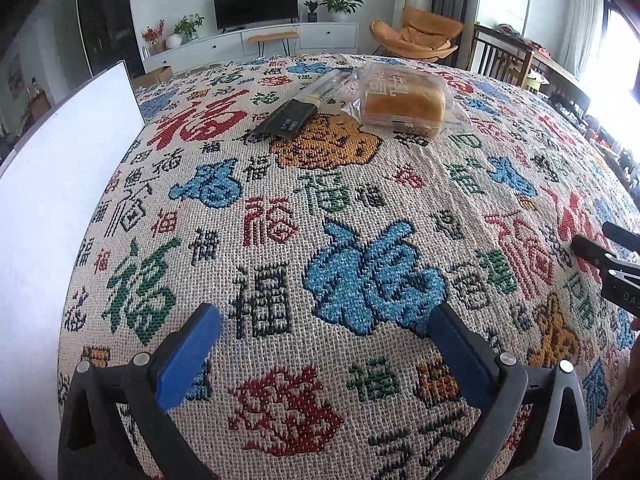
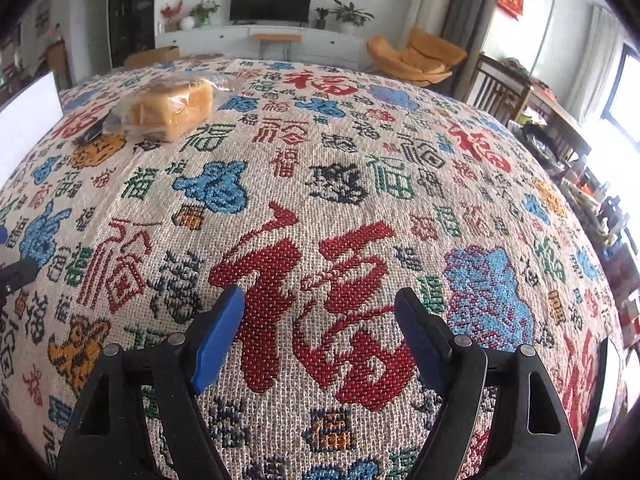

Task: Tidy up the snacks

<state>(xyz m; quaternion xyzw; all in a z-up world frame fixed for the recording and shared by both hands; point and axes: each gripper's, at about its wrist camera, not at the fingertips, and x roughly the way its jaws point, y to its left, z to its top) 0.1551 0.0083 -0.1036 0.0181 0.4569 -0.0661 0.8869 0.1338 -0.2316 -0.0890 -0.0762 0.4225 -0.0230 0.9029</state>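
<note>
A loaf of bread in a clear bag [image 1: 404, 100] lies at the far side of the patterned tablecloth [image 1: 320, 208], with a long dark snack packet [image 1: 298, 110] just left of it. In the right wrist view the bread bag [image 2: 172, 110] is far up at the left and the dark packet [image 2: 93, 132] peeks out beside it. My left gripper [image 1: 326, 322] hovers low over the cloth, jaws wide open and empty. My right gripper [image 2: 320, 308] is open too, with only cloth between its blue pads [image 2: 218, 340]. Both snacks lie well beyond the fingertips.
A white board-like container wall [image 1: 60, 208] stands at the table's left edge. The right gripper's black tip [image 1: 600, 256] shows at the right of the left wrist view. Behind the table are a TV cabinet [image 1: 280, 36], an orange chair [image 1: 420, 36] and wooden chairs.
</note>
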